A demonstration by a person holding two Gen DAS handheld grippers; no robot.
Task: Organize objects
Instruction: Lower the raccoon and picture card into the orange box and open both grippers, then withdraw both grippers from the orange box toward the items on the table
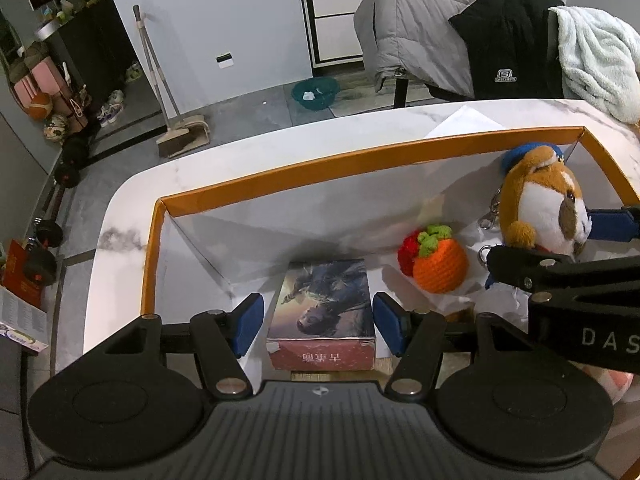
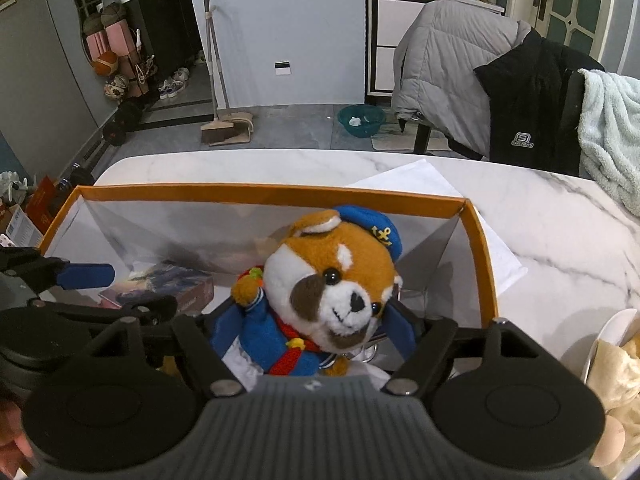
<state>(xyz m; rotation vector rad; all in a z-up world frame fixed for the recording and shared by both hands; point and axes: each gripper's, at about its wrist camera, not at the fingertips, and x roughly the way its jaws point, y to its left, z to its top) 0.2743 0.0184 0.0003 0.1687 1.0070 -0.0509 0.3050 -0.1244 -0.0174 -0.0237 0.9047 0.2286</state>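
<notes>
Orange-rimmed box [image 1: 280, 168] on marble table [image 2: 560, 216]: right tool [image 2: 312, 332] clenches plush dog [image 2: 332, 276]; left tool [image 1: 318, 322], released, straddles card box [image 1: 324, 312] beside crocheted fruit [image 1: 434, 260]

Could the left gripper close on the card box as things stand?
Probably yes. The left gripper is open, and the card box lies between its blue pads with a small gap on each side. The crochet fruit and the plush dog held by the right gripper sit off to the side.
</notes>
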